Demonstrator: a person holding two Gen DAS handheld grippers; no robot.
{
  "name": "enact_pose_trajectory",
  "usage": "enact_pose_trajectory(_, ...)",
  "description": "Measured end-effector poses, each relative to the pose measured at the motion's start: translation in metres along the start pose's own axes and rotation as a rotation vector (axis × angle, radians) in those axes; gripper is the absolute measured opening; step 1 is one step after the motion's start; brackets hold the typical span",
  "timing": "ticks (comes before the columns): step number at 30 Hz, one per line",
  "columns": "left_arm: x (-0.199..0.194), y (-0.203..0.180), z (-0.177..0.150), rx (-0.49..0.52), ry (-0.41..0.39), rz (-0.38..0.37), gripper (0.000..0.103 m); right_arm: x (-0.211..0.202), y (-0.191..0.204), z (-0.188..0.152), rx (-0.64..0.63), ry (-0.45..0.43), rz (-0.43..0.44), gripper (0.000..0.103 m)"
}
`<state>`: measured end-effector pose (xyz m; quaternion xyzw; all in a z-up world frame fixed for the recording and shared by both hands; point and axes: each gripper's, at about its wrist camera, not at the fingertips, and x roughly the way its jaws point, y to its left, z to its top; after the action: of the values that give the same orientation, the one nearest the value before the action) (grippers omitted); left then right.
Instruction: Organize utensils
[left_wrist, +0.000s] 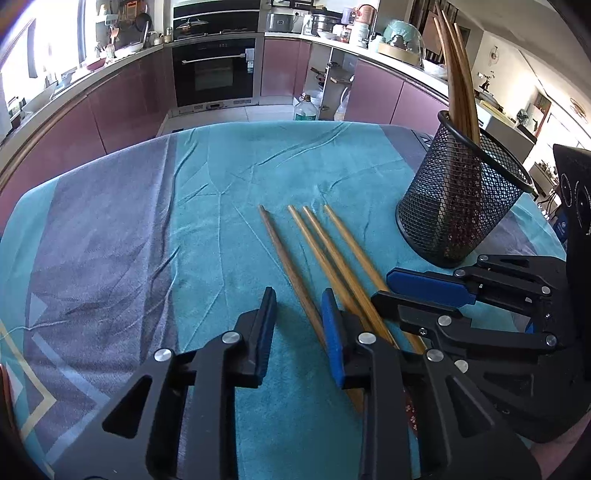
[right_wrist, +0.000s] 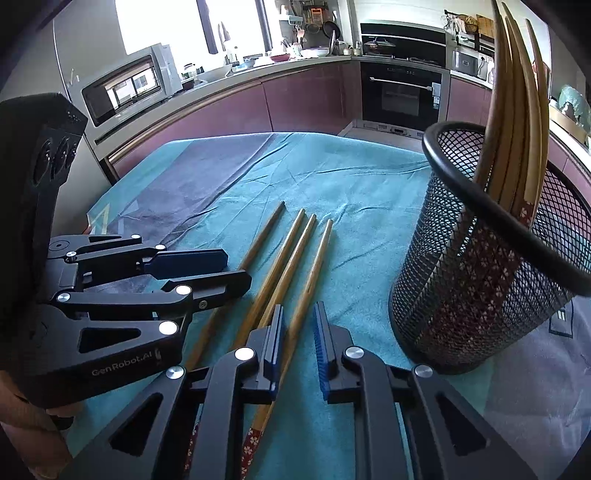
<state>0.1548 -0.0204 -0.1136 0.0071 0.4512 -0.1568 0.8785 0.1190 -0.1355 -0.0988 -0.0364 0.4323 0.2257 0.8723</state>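
Both your left gripper (left_wrist: 297, 310) and right gripper (right_wrist: 298, 328) hang released over the four chopsticks (left_wrist: 325, 251) lying on the cloth (left_wrist: 207, 184) beside the holder (left_wrist: 458, 199), probably lining up the next pick for it.

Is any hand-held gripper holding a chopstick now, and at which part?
No. Both hand-held grippers, left and right, are open above the chopsticks.

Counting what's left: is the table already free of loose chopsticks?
No, four chopsticks lie side by side on the cloth, outside the mesh cup.
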Motion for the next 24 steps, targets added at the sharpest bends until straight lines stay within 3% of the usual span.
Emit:
enact_pose_trajectory(5,0.001,-0.003,0.0,-0.011,0.001,-0.01,0.012,0.003,-0.001,0.003,0.01,-0.002,-0.005,0.01)
enact_pose_trajectory(24,-0.012,-0.007,-0.013,-0.083,-0.019,-0.015,0.009,-0.012,-0.019,-0.003,0.084,-0.032,0.054,0.005)
